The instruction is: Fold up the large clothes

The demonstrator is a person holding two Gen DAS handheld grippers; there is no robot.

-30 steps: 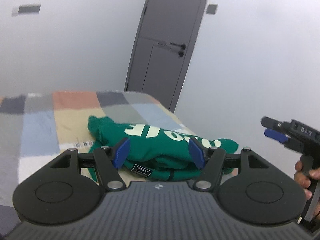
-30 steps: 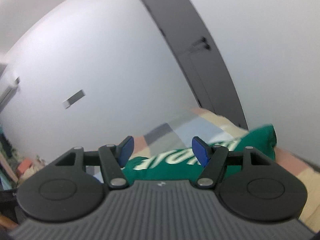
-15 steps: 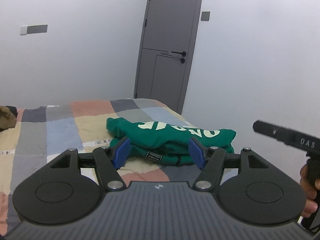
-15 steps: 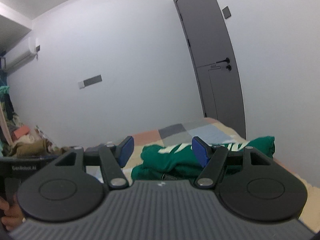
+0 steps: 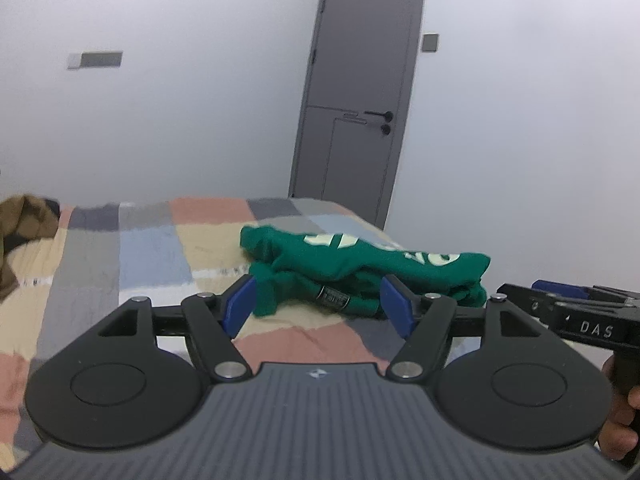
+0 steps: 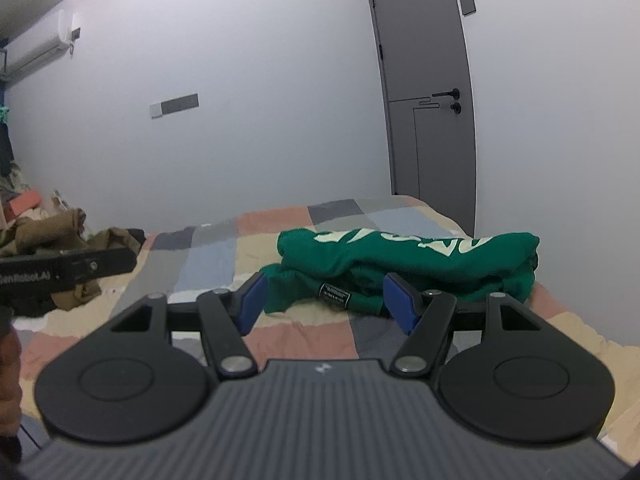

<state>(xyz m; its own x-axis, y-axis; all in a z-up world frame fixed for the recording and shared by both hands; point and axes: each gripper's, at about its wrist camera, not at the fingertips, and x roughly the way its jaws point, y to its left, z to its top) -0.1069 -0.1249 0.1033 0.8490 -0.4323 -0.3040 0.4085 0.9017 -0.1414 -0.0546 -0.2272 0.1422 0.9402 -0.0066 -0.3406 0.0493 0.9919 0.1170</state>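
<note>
A green garment with pale lettering [image 5: 360, 268] lies folded in a thick bundle on the patchwork bed [image 5: 152, 248]; it also shows in the right wrist view [image 6: 404, 268]. A small black label [image 6: 335, 291] shows on its near edge. My left gripper [image 5: 318, 306] is open and empty, held back from the bundle above the bed. My right gripper [image 6: 326, 302] is open and empty, also short of the bundle. The right gripper shows at the right edge of the left wrist view [image 5: 576, 312], and the left gripper at the left edge of the right wrist view [image 6: 64, 270].
A grey door [image 5: 356, 112] stands behind the bed's far corner. Brown clothes [image 6: 52, 236] lie heaped at the bed's left side. A white wall runs behind the bed. The bed's right edge [image 6: 592, 336] drops off close to the bundle.
Both grippers have pulled back and levelled out, away from the green bundle. The bundle lies further off and has not moved. Both stay open.
</note>
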